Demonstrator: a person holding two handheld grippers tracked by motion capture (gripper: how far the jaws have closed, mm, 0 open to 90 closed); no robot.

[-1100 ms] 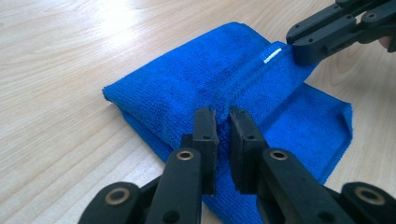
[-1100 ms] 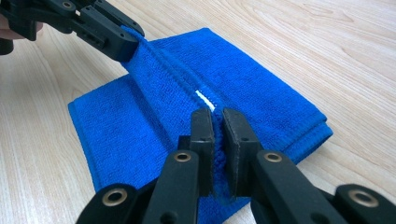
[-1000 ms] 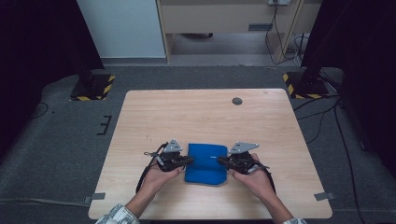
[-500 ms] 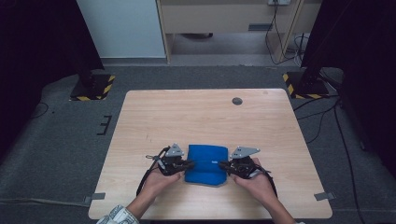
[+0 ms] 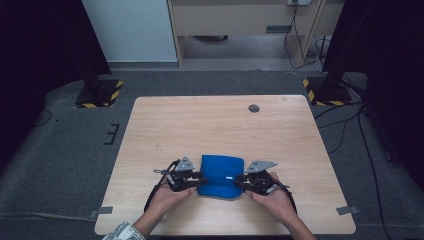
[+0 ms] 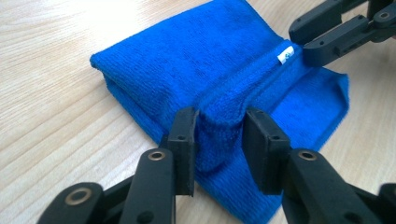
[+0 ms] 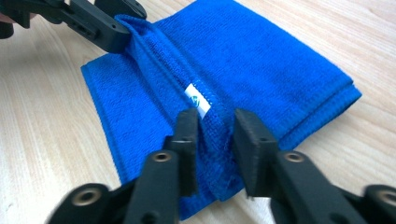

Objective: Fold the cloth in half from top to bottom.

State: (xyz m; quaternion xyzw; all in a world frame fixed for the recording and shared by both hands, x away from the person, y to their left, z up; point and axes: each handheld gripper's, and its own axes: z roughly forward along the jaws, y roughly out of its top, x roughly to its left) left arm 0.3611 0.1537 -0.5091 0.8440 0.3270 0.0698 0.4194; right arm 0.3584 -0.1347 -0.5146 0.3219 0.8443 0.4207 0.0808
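A folded blue towel (image 5: 220,175) lies on the wooden table (image 5: 200,125) near its front edge. My left gripper (image 5: 200,178) is at the towel's left end and my right gripper (image 5: 239,182) at its right end. In the left gripper view, a raised hem ridge of the towel (image 6: 210,60) stands between the parted jaws of the left gripper (image 6: 219,140), and the right gripper (image 6: 301,39) is at the far end. The right gripper (image 7: 215,140) straddles the same ridge of the towel (image 7: 261,60) beside a white label (image 7: 196,100). Both grippers' jaws have just been opening.
A small dark round disc (image 5: 254,108) sits on the table at the far right. Black stands with yellow-and-black striped bases rise from the floor at the left (image 5: 100,92) and right (image 5: 325,90) beyond the table. Cables run across the floor on the right.
Both grippers stay at the towel's two ends and the towel lies where it was. No clear shift shows from above.
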